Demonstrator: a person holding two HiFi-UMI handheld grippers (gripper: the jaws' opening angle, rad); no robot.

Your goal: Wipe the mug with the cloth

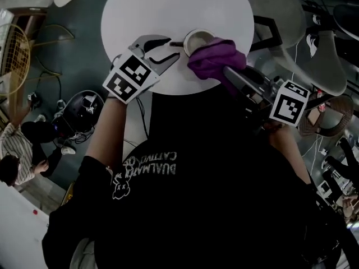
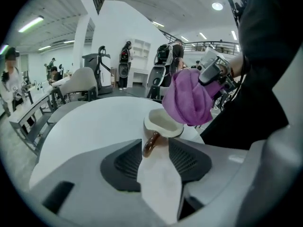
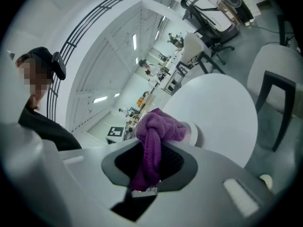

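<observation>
- Mug (image 1: 197, 40) stands upright on the round white table (image 1: 168, 10), cream inside, with a dark brown handle.
- Left gripper (image 1: 173, 48) is at the mug's handle side. Its jaws stand wide apart with the handle in the gap between them, and the pads are not pressing on it.
- Right gripper (image 1: 225, 70) is on the side of the mug away from the handle, jaws clamped on a purple cloth (image 1: 216, 60).
- The cloth is bunched and sits right against the mug's rim, overlapping its edge opposite the handle.
- In the left gripper view the cloth (image 2: 189, 98) hangs over the far rim of the mug (image 2: 163, 123).
- In the right gripper view the mug (image 3: 196, 134) is just behind the cloth (image 3: 154, 141).
- Writing: the black shirt print below the mug in the head view is upside down and reads roughly "DUALMATCH"; the second line is unclear.
- Both gripper cubes carry black-and-white square markers.
</observation>
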